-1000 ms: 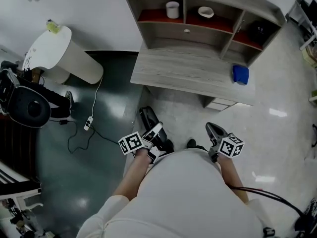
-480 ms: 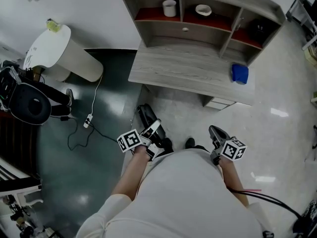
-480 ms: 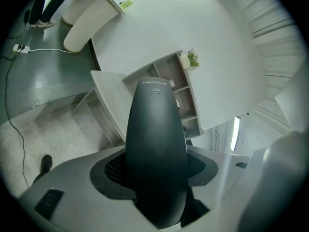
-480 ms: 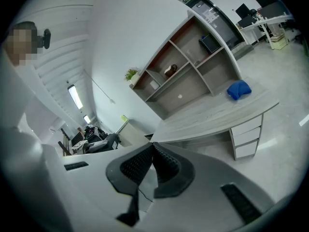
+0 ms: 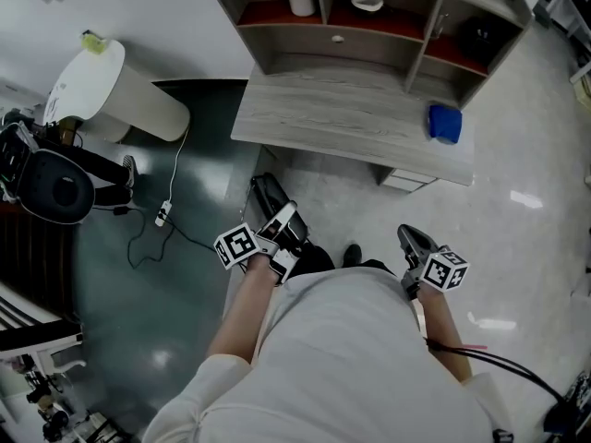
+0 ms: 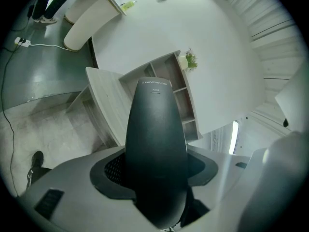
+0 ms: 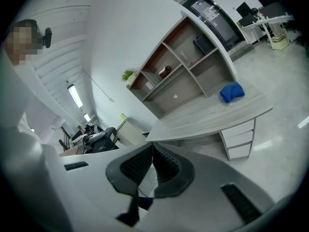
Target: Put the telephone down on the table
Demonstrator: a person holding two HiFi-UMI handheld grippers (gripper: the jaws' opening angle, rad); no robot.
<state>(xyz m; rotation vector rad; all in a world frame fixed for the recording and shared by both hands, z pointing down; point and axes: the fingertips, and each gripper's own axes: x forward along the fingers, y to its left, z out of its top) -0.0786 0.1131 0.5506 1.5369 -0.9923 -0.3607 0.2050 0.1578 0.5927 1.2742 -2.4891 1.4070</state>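
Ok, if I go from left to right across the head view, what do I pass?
black chair → power strip → telephone held in the left gripper → right gripper

The table (image 5: 342,118) sits higher in view; the right gripper (image 5: 412,238) has drifted rightward.
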